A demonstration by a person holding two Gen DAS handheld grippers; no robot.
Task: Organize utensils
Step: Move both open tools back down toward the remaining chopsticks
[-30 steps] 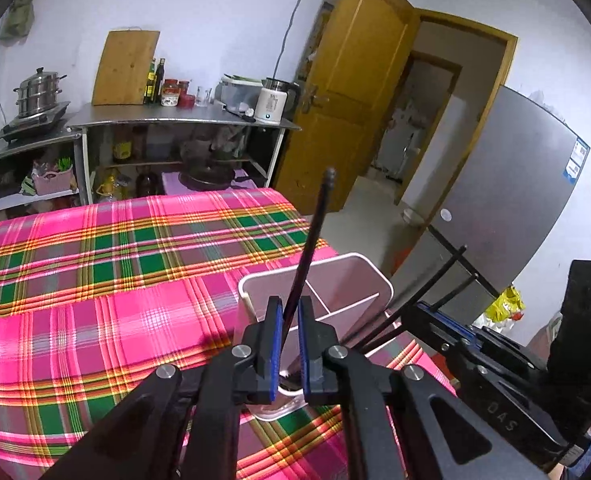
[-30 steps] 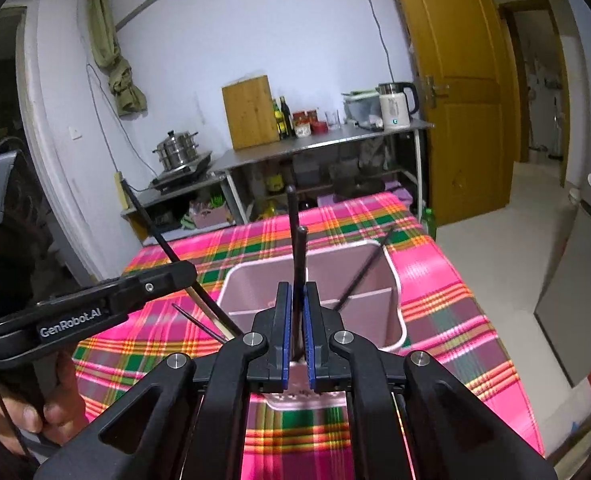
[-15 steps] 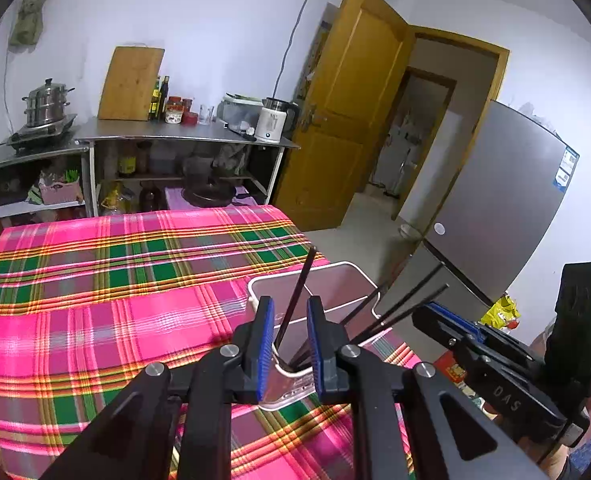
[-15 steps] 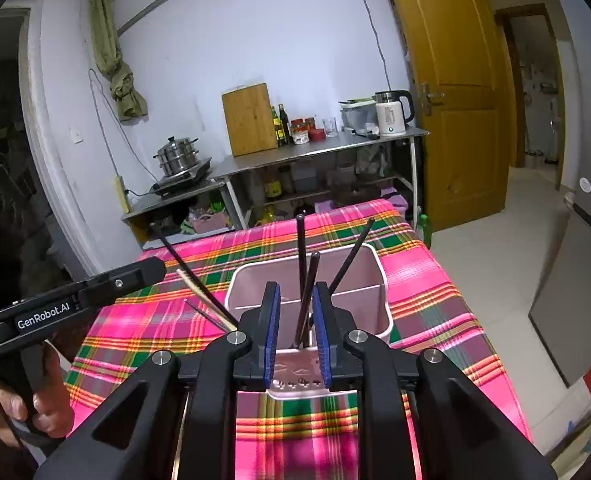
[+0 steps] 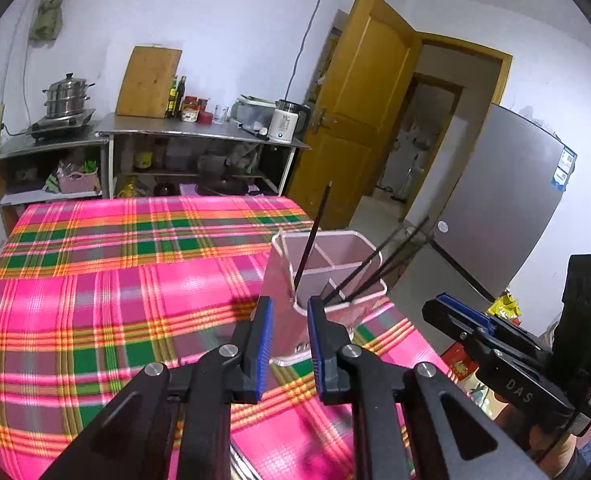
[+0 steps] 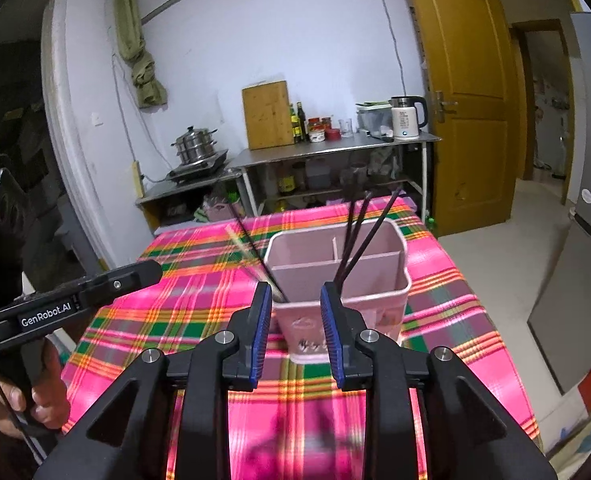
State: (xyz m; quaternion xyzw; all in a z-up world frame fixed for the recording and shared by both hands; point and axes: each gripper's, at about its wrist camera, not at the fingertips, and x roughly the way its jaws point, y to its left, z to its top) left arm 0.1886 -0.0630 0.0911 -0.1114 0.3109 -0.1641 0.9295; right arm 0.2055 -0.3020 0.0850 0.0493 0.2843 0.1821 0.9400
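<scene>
A pink divided utensil holder (image 5: 337, 233) (image 6: 371, 308) stands near the table's right edge on the plaid cloth (image 5: 115, 280). One black chopstick (image 5: 313, 236) and a pale one (image 5: 283, 248) stand in its left part. Several dark chopsticks (image 5: 383, 256) (image 6: 355, 232) lean out of the right part. My left gripper (image 5: 289, 312) hangs open just short of the holder, with nothing between its blue pads. My right gripper (image 6: 295, 300) is opening, also with nothing in it, the holder beyond its tips. Each gripper shows in the other's view: the right gripper (image 5: 455, 320) and the left gripper (image 6: 135, 276).
A steel counter (image 6: 335, 148) along the back wall carries a kettle (image 6: 405, 122), a cutting board (image 6: 265, 114), bottles and a steamer pot (image 6: 195, 146). A wooden door (image 5: 359, 120) and a grey fridge (image 5: 507, 200) stand to the right. The table edge drops off right of the holder.
Both grippers let go of the black chopsticks they held and opened. Both drew back from the holder, and the chopsticks now stand in it.
</scene>
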